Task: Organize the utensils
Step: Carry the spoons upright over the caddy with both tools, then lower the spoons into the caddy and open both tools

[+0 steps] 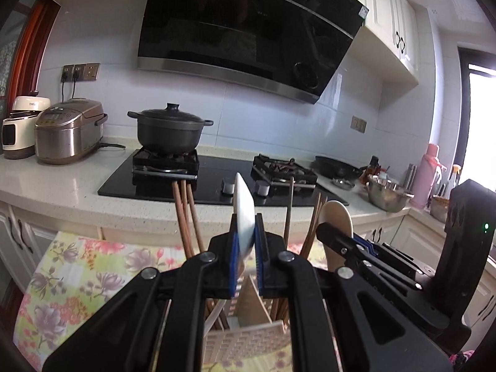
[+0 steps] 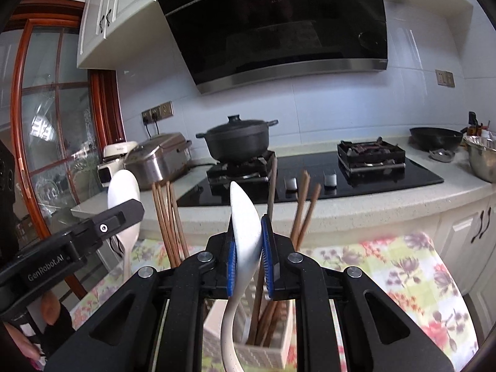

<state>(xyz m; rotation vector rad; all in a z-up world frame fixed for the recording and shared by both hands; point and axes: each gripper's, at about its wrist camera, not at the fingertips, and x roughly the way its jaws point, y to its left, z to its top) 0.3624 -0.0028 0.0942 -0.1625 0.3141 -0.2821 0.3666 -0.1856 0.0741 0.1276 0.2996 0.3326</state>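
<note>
My left gripper [image 1: 246,238] is shut on a white spoon [image 1: 243,207], which stands edge-on between the blue pads with its bowl upward. My right gripper [image 2: 248,238] is shut on a second white spoon [image 2: 243,214], whose handle curves down in front of a white lattice utensil holder [image 2: 248,353]. Several brown chopsticks [image 2: 167,217] stand upright in that holder [image 1: 248,344]. Each view shows the other hand's tool: the right gripper [image 1: 338,238] with its spoon [image 1: 336,214], and the left gripper [image 2: 130,214] with its spoon [image 2: 122,189]. Both spoons are above the holder.
A floral cloth [image 2: 403,279] covers the table under the holder. Behind it runs a white counter with a black gas hob [image 1: 217,183], a lidded black pot [image 1: 169,130], a rice cooker [image 1: 68,133], a frying pan [image 2: 435,138] and a steel bowl [image 1: 387,193].
</note>
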